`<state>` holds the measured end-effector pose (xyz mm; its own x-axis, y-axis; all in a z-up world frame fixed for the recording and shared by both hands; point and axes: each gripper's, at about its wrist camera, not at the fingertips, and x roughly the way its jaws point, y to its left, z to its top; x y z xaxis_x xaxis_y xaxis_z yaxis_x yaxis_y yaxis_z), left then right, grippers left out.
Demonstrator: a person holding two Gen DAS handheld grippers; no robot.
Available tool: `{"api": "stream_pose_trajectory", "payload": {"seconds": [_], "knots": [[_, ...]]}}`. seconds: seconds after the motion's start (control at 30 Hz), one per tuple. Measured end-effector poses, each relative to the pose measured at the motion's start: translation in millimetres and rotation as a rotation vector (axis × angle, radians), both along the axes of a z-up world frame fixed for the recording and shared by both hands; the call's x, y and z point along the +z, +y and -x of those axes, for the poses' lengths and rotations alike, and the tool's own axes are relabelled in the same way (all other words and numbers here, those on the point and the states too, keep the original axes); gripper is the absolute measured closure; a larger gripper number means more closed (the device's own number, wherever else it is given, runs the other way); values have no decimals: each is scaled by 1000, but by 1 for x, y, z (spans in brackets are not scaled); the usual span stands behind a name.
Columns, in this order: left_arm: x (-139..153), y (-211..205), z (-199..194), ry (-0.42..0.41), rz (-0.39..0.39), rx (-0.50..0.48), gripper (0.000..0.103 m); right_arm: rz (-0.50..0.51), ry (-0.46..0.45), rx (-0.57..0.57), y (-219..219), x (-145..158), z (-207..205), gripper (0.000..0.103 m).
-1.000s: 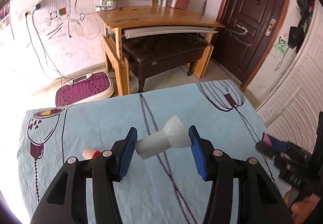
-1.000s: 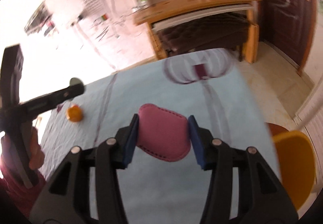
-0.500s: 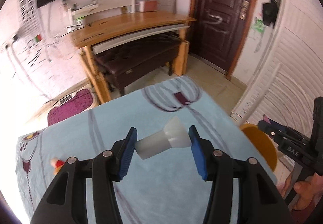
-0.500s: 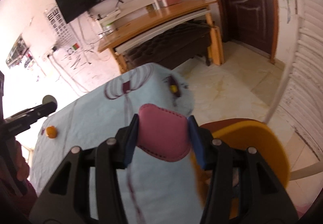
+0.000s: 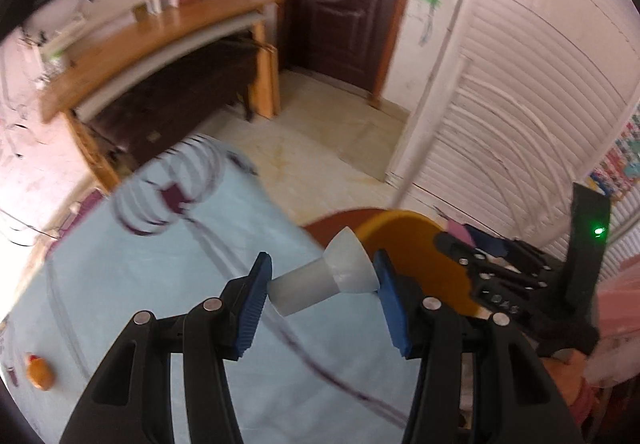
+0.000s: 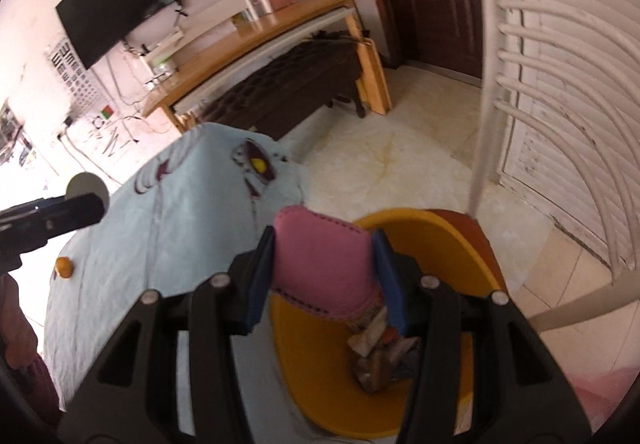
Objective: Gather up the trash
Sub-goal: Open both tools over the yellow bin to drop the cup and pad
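My left gripper [image 5: 322,290] is shut on a white funnel-shaped plastic piece [image 5: 326,276] and holds it above the table's right edge, next to the yellow bin [image 5: 416,244]. My right gripper [image 6: 322,278] is shut on a pink pouch [image 6: 322,268] and holds it over the yellow bin [image 6: 440,240], which has crumpled trash [image 6: 376,356] inside. The right gripper also shows in the left wrist view [image 5: 500,268], at the bin's far side. A small orange item [image 5: 39,372] lies on the light blue tablecloth [image 5: 140,284]; it also shows in the right wrist view [image 6: 63,267].
The bin sits on a brown stool [image 6: 476,232] beside the table's right edge. A white chair frame [image 6: 492,84] stands just behind it. A wooden desk [image 5: 152,40], a dark door [image 5: 340,0] and white shutters [image 5: 528,104] lie beyond.
Both grippers have swung right, from over the table to the yellow bin, still holding their items. The right gripper now hangs over the bin's opening.
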<state>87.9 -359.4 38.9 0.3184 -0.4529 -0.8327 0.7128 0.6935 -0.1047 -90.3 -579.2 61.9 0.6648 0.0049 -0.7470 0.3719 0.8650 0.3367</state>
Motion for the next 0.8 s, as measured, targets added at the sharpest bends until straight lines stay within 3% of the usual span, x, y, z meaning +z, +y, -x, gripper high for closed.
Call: {"api": "stream_pose_trajectory", "payload": {"seconds": [0.2,0.37,0.8], "knots": [[-14,-40,15,48,-20,-101,55,-58,20,-51,-25,-19,9,54],[-23,-58,19,116,-8,-154,54,-109,15,-75,-38,-26,14,42],[-23,-59,20,145,12,-161,46,-136,2,-74,-38,-24,15,37]]}}
